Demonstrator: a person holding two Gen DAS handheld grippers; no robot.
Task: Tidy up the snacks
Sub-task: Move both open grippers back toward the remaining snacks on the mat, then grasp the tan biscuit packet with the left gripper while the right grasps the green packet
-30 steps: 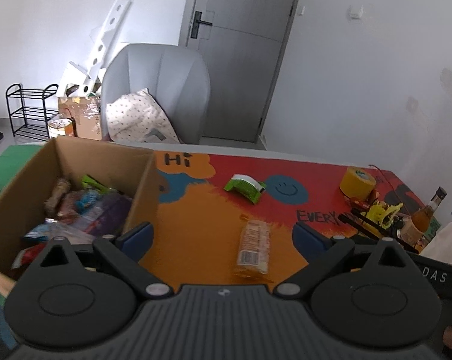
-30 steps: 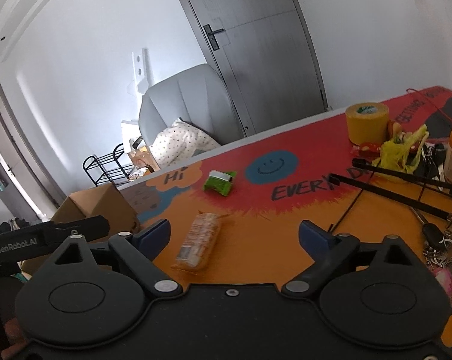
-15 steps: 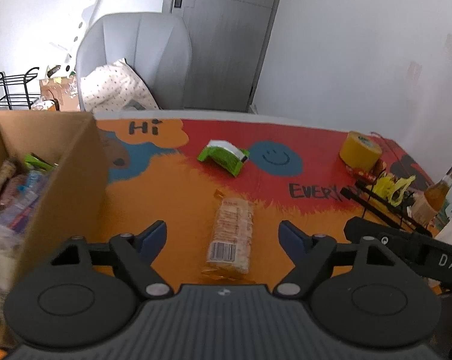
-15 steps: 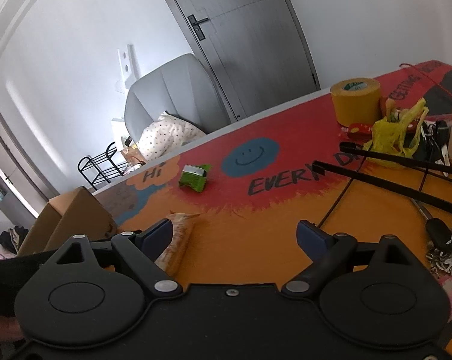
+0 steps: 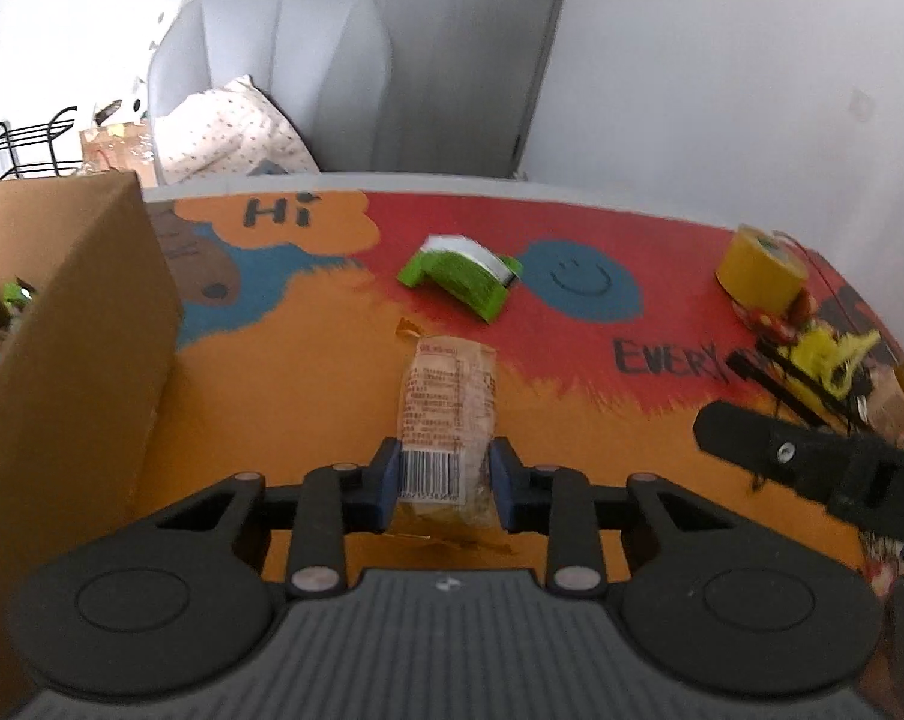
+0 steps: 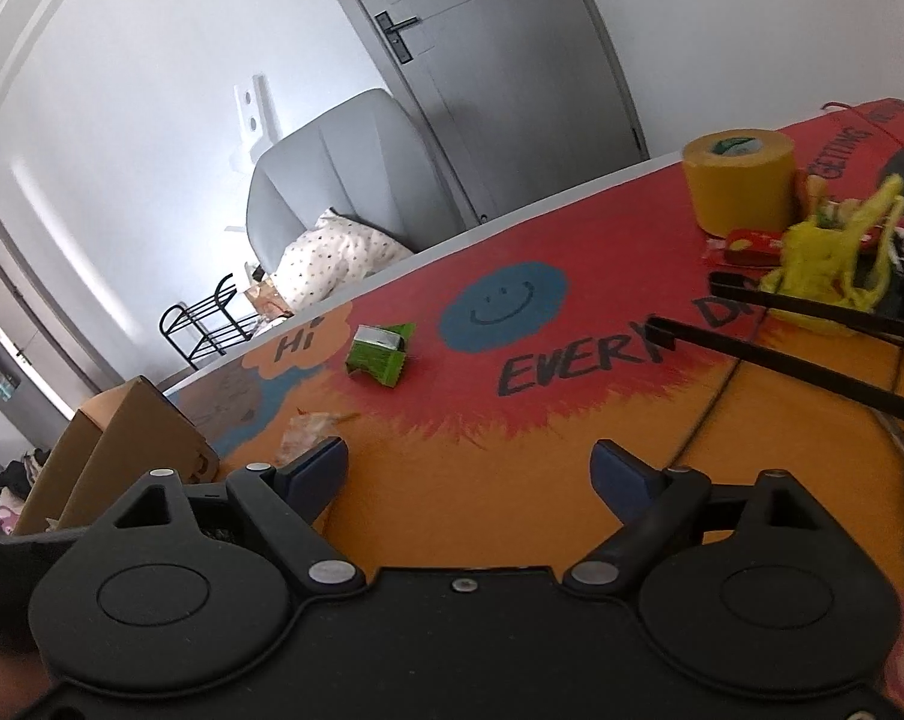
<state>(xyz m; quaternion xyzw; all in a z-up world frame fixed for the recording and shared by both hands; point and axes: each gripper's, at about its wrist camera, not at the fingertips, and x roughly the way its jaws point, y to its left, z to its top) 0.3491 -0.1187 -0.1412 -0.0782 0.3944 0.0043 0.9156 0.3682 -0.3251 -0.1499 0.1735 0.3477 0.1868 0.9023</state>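
The clear-wrapped pack of pale biscuits (image 5: pixel 446 414) lies lengthwise on the orange part of the printed table mat (image 5: pixel 308 414), its barcode end pinched between the blue pads of the left gripper (image 5: pixel 445 477). Beyond it sits a green folded snack packet (image 5: pixel 461 276); to the left stands the brown cardboard box (image 5: pixel 80 348). The right gripper (image 6: pixel 470 468) hovers spread wide, holding nothing, near the yellow tape roll (image 6: pixel 737 186).

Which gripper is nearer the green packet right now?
Left. The left gripper, jaws shut on the cracker pack, sits just short of the green packet. The right gripper is open, farther back.
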